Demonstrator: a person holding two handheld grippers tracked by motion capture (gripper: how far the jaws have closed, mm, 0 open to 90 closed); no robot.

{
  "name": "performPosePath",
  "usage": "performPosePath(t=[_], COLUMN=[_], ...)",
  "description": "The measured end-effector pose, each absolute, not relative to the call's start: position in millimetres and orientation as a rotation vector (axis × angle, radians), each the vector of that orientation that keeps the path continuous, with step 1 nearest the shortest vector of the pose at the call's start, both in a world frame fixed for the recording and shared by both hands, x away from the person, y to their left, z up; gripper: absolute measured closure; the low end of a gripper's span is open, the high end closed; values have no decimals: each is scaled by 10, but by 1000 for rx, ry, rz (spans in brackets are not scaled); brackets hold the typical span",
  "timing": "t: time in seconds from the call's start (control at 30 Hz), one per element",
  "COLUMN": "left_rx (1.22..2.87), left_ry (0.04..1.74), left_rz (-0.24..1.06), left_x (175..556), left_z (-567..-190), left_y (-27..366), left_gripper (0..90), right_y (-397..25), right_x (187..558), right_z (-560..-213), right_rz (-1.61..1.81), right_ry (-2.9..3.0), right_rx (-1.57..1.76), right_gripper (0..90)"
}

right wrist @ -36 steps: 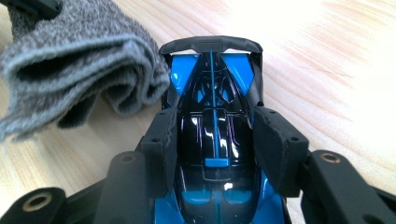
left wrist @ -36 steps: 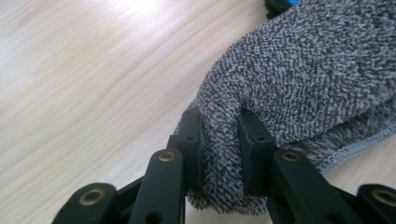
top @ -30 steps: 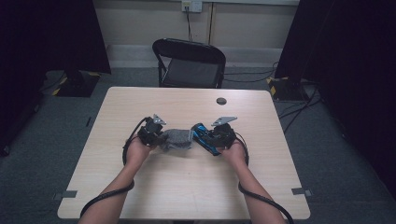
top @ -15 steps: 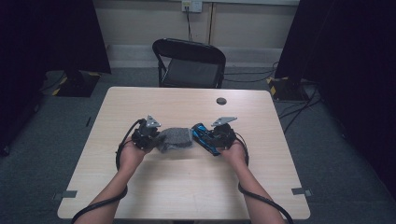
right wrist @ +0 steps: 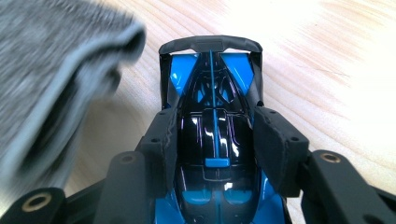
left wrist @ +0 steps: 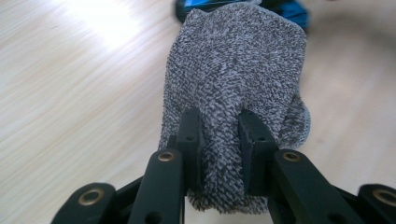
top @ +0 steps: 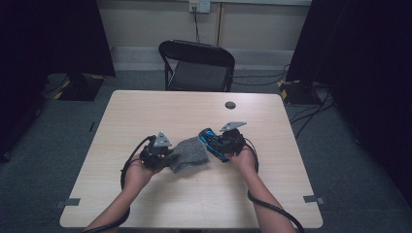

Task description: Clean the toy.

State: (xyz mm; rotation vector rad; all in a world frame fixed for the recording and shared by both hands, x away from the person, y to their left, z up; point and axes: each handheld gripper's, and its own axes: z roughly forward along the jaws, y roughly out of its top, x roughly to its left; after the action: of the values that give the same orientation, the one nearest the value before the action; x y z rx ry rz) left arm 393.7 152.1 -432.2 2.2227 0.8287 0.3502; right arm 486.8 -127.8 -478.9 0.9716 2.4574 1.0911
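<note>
Two grippers were busy over the middle of the table [top: 145,107] — the left gripper [top: 160,154] had its jaws pinched onto a fold of a grey knitted cloth [top: 188,154], and the right gripper [top: 219,144] was clamped around the body of a blue-and-black toy car [top: 212,143]. What changed over the last second: the left hand slid a bit outward to the person's left and the cloth fanned out wider between the two grippers, while the right hand and the car basically stayed put. That read like a wiping stroke coming off the car, or a reset for another pass, so the cleaning looked to be in progress rather than finished. In the left gripper view the cloth [left wrist: 233,84] draped forward from the nearly closed jaws toward the car [left wrist: 285,8], reaching about to it. In the right gripper view the car [right wrist: 212,135] sat lengthwise between the jaws, its long axis running straight along the gripper, with the dark wing end pointing away from the hand. From the high view that axis ran diagonally, its free end pointing up and left toward the table's far-left side, with the cloth's edge [right wrist: 56,70] hanging just beside it, blurred.
</note>
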Motion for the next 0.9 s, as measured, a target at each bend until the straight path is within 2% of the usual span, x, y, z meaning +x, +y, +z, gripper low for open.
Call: performPosePath(t=[0.37,0.6,0.73,0.8,0.9], left_rx=[2292,2324,2309,2304,2306], left_ry=[631,658,683,686,672], left_rz=[213,137,116,111,134], left_x=[3648,3690,3716,3718,3704], left_z=[-4439,-4658,-4735,-4746,-4743], left_y=[1103,1091,1141,1153,1142], left_gripper=[729,717,664,629,599], right_y=[-1285,-1292,-1253,-1231,-1247], right_x=[4875,4870,4851,4853,4857], right_z=[-4798,-4808,-4811,-4806,-4797], right_rz=[1107,1123,1105,1062,1071], right_ry=[2453,2442,2450,2442,2452], right_rx=[972,991,962,971,989], right_gripper=[506,499,410,296,295])
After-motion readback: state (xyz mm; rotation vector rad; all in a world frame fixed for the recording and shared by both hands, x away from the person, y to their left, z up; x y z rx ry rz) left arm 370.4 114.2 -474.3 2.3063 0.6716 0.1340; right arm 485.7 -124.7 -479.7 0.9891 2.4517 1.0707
